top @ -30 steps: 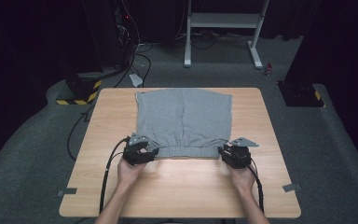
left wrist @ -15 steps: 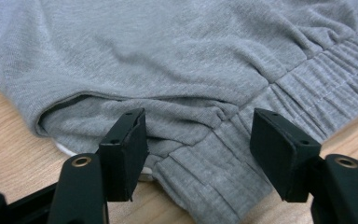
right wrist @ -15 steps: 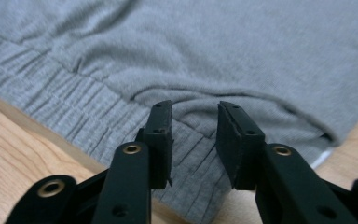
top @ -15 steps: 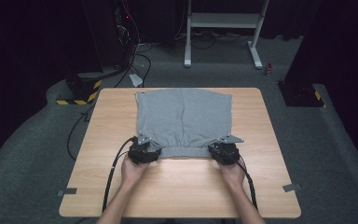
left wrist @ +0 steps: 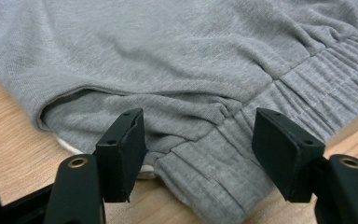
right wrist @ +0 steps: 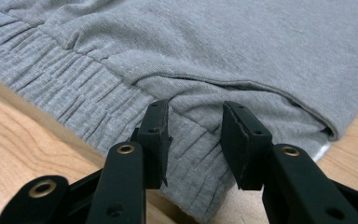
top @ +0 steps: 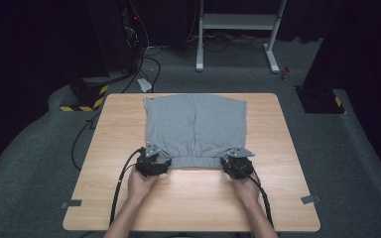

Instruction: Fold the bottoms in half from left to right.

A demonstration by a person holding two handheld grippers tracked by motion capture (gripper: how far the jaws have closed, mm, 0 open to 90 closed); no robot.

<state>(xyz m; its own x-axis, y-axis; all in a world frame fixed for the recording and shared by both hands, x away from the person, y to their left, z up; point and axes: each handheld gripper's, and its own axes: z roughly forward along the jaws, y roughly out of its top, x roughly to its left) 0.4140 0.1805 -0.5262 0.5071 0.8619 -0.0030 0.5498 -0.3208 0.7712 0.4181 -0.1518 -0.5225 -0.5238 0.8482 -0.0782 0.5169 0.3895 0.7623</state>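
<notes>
Both grippers' fingers just opened wider, straddling shorts [top: 194, 128] waistband w/o gripping; R gripper [top: 237, 163] moved inward.

I am scanning every view for writing and finding none that I can read — no label, brand, number or sign. The only marking I am seeing is a yellow-and-black hazard stripe [top: 82, 104] on the floor, just off the table's [top: 188, 208] far left corner — a pattern, not text.
</notes>
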